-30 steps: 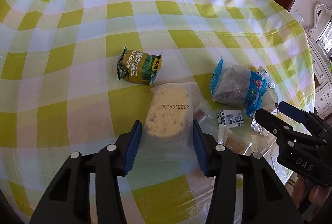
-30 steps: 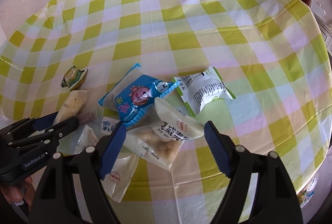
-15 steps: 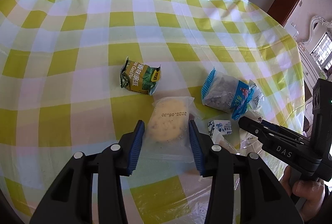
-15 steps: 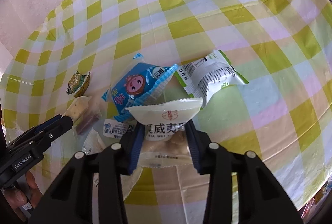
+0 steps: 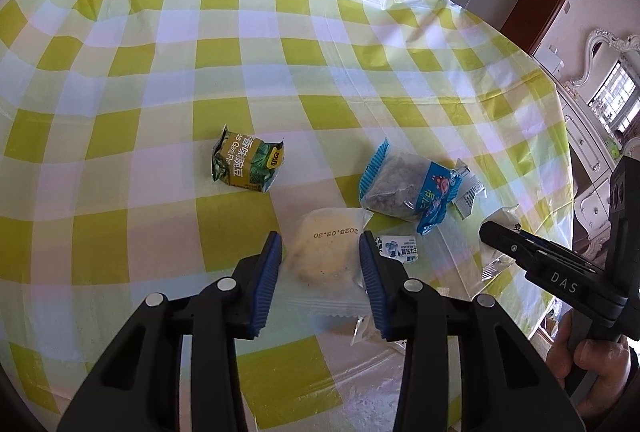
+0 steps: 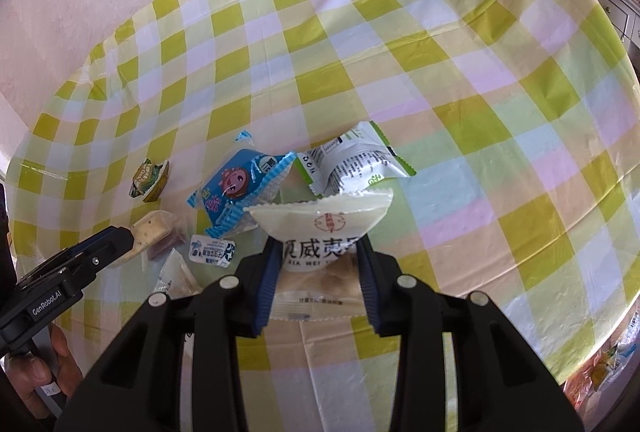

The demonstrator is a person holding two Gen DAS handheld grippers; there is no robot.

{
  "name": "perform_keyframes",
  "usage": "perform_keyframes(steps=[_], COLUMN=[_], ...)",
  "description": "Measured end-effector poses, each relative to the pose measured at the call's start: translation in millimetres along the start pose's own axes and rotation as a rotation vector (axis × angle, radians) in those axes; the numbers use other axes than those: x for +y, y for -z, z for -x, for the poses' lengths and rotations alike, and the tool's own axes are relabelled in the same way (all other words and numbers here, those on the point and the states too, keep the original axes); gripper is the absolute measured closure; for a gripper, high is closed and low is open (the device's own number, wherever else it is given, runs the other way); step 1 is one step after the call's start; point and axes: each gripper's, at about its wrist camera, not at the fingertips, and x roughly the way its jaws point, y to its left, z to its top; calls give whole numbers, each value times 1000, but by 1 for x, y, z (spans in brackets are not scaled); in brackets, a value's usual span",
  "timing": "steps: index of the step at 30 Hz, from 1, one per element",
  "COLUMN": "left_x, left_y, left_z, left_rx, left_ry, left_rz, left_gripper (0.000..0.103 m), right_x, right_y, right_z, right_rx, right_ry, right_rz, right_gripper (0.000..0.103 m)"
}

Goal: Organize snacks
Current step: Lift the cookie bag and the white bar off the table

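Both grippers' jaws were closing mid-pickup: left gripper (image 5: pixel 320 268) on clear-wrapped round cake (image 5: pixel 324 252), right gripper (image 6: pixel 316 272) on white wafer packet (image 6: pixel 320 228); next, lifting clear.

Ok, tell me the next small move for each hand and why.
Probably lift both packets clear of the pile. The left tool is closing with the clear-wrapped round cake between its pads, and the right tool is closing on the white packet, which already bulges between its pads. Other snacks, like the blue packet, lie close by, so raise straight up before carrying them off.
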Motion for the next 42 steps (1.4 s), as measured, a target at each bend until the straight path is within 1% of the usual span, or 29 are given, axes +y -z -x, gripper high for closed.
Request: perform_keyframes(steps=[2, 4, 6, 8, 11, 16, 19, 24, 28, 32, 37, 42], left_x=[-4, -8, -14, -15, -15, -8, -6, -15, -40, -77, -131, -197], left_y=[4, 11, 21, 29, 30, 27, 23, 16, 10, 8, 13, 29], left_z=[1, -3, -11, -18, -18, -13, -2, 21, 35, 34, 27, 9], left_rx=[13, 61, 108, 143, 138, 121, 80, 6, -32, -28, 6, 77], left_ry=[-3, -6, -44, -52, -52, -16, 10, 46, 115, 174, 249, 304], left_rz=[-17, -44, -83, -97, -97, -37, 7, 29, 0, -57, -150, -284], left_gripper=[65, 65, 65, 64, 66, 67, 67, 67, 67, 67, 67, 67], right_x=[-4, -9, -13, -17, -22, -32, -42, -63, -85, -110, -134, -160], right_y=[1, 2, 5, 8, 11, 12, 12, 13, 16, 20, 27, 37], right_z=[6, 11, 15, 17, 21, 33, 40, 53, 67, 80, 92, 103], right_rx=[-5, -7, -6, -1, -1, -17, -27, -32, -44, -51, -41, -24], right_ry=[3, 9, 14, 15, 16, 21, 28, 63, 113, 170, 227, 260], right_rz=[-2, -3, -2, -3, -6, -15, -26, -39, -61, -93, -109, -154], right_gripper=[66, 66, 66, 66, 66, 66, 66, 66, 66, 66, 66, 66])
